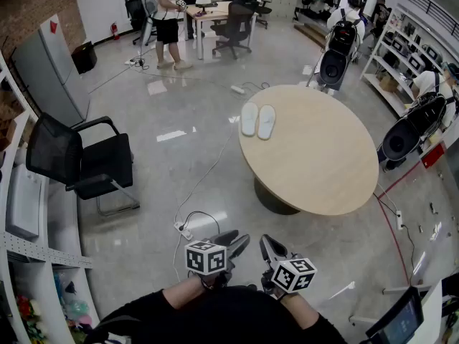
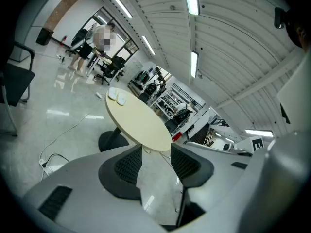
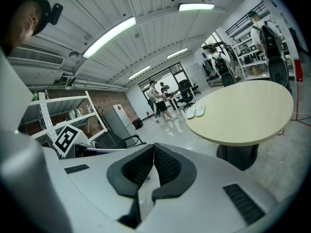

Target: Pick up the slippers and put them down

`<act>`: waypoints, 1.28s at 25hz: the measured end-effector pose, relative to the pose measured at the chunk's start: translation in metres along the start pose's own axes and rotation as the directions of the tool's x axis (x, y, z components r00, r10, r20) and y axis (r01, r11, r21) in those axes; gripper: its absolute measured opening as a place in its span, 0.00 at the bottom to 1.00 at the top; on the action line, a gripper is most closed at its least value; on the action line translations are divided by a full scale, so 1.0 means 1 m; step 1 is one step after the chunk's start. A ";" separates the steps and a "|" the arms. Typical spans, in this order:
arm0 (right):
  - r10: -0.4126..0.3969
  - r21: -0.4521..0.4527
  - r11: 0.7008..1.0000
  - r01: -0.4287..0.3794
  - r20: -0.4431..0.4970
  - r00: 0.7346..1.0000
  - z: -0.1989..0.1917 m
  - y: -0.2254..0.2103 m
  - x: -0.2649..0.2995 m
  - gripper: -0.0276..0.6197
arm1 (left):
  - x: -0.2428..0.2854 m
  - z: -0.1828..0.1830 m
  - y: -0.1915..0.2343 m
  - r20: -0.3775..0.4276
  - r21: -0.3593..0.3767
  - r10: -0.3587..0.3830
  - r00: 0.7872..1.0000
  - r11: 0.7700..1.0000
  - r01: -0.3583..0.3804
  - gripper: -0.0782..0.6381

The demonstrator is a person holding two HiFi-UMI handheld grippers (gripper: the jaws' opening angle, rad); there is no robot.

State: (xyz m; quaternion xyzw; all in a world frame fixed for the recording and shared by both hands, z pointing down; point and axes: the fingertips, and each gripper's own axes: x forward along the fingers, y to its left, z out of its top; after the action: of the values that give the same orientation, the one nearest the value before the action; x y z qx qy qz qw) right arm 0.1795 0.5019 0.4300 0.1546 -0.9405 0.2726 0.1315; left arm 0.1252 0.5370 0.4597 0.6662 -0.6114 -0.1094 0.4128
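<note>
Two white slippers (image 1: pixel 257 120) lie side by side near the far left edge of the round beige table (image 1: pixel 323 156). They show small in the left gripper view as slippers (image 2: pixel 117 96) and in the right gripper view as slippers (image 3: pixel 196 111). My left gripper (image 1: pixel 238 243) is held low near my body, well short of the table, its jaws open with nothing between them (image 2: pixel 155 161). My right gripper (image 1: pixel 268 246) is beside it, jaws shut and empty (image 3: pixel 152 165).
A black office chair (image 1: pixel 82 160) stands on the left. A power strip with cable (image 1: pixel 184 228) lies on the glossy floor just ahead of the grippers. Shelving lines the left wall. People stand by a desk (image 1: pixel 208 13) at the back; equipment racks are on the right.
</note>
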 end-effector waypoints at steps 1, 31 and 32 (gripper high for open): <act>-0.001 0.003 1.000 0.001 0.005 1.000 0.000 -0.001 -0.006 0.07 | 0.000 -0.002 -0.005 0.000 0.004 0.002 1.000 1.000 -0.002 0.39; 0.049 0.114 0.992 -0.054 0.046 0.998 0.029 -0.116 -0.068 0.07 | 0.090 -0.034 -0.074 -0.004 0.014 0.088 0.996 0.996 -0.088 0.39; 0.044 0.118 0.992 -0.049 0.044 0.998 0.033 -0.118 -0.058 0.07 | 0.093 -0.026 -0.067 -0.005 0.010 0.082 0.997 0.997 -0.082 0.39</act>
State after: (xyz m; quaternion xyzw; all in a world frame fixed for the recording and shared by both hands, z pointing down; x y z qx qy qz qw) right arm 0.2700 0.4012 0.4396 0.1460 -0.9284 0.3278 0.0961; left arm 0.2121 0.4571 0.4635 0.6429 -0.6376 -0.0877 0.4152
